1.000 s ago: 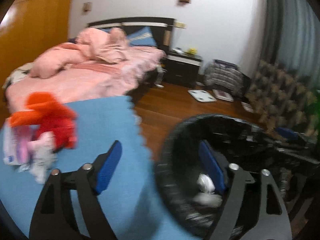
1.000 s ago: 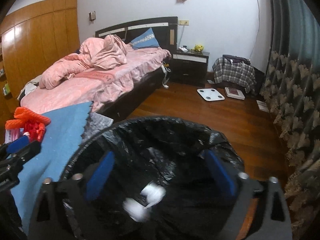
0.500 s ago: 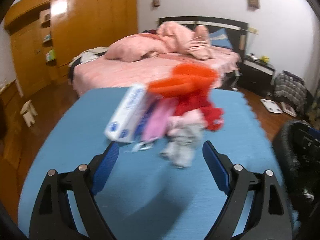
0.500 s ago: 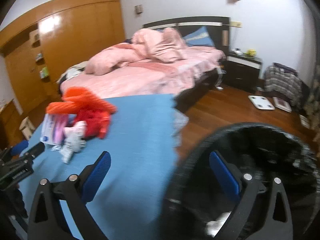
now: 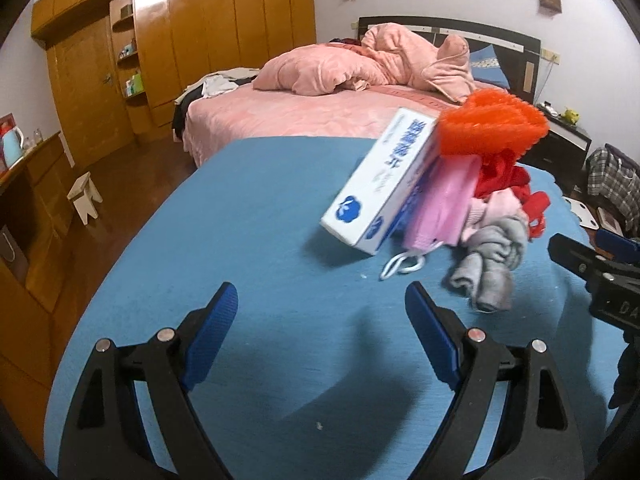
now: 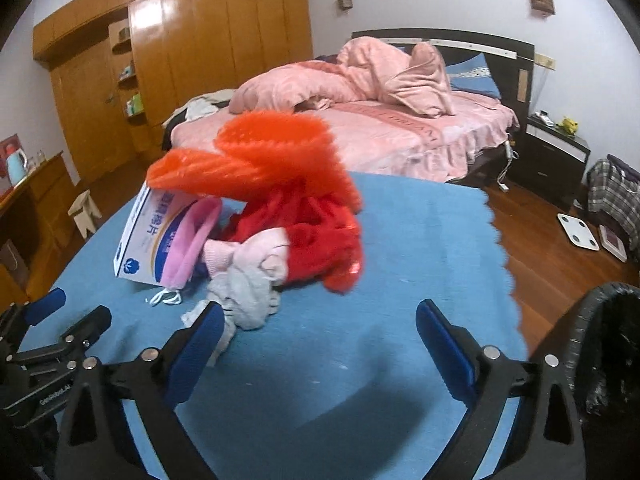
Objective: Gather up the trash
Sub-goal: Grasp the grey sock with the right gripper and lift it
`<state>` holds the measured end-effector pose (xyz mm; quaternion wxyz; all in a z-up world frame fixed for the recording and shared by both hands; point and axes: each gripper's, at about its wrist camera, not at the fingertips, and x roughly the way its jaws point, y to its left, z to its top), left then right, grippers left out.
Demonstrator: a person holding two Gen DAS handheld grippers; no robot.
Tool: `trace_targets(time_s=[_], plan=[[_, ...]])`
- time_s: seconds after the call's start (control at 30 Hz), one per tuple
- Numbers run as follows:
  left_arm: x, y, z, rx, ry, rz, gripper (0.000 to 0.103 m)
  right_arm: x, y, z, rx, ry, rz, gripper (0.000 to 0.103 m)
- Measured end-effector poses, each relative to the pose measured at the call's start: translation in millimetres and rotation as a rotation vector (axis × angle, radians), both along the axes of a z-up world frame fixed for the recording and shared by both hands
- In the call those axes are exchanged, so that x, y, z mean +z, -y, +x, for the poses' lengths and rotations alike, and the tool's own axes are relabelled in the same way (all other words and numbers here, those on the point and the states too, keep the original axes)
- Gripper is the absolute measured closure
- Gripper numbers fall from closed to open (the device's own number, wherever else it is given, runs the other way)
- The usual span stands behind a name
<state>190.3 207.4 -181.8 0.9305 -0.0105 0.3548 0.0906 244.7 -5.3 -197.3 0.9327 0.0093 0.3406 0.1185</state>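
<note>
1. Over the blue cloth (image 5: 248,216), your left gripper (image 5: 322,334) hangs wide open, holding nothing.
2. Your right gripper (image 6: 320,344) gapes equally wide, also empty, near the grey sock (image 6: 244,296).
3. Ahead, the white box (image 5: 380,180), pink mask (image 5: 444,204) and orange netting (image 6: 256,160) sit piled together.
4. Beside the table, at your right, the black-lined bin (image 6: 608,340) stands.

Orange mesh (image 6: 256,156), blue tablecloth (image 6: 420,248)

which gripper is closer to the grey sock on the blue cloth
Right. The right gripper has its left fingertip right against the grey sock. The left gripper hovers open over bare blue cloth, with the sock ahead and off to its right.
</note>
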Motion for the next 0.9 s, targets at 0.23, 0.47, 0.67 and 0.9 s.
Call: trace_targets(time_s=[0.23,0.47,0.67,0.9], plan=[[-3,-13,4,0.042,0.003,-0.044,0.020,-12,-23,10,0.054,-0.036,-0.014,0.019],[-5,-23,7,0.067,0.012,-0.045,0.020,-20,-40,20,0.109,-0.085,-0.011,0.030],[-7,-24,6,0.069,0.007,-0.038,0.020,-23,-54,19,0.197,-0.110,-0.008,0.065],[-8,-24,5,0.066,0.007,-0.029,0.020,-15,-39,6,0.186,-0.103,0.047,0.068]])
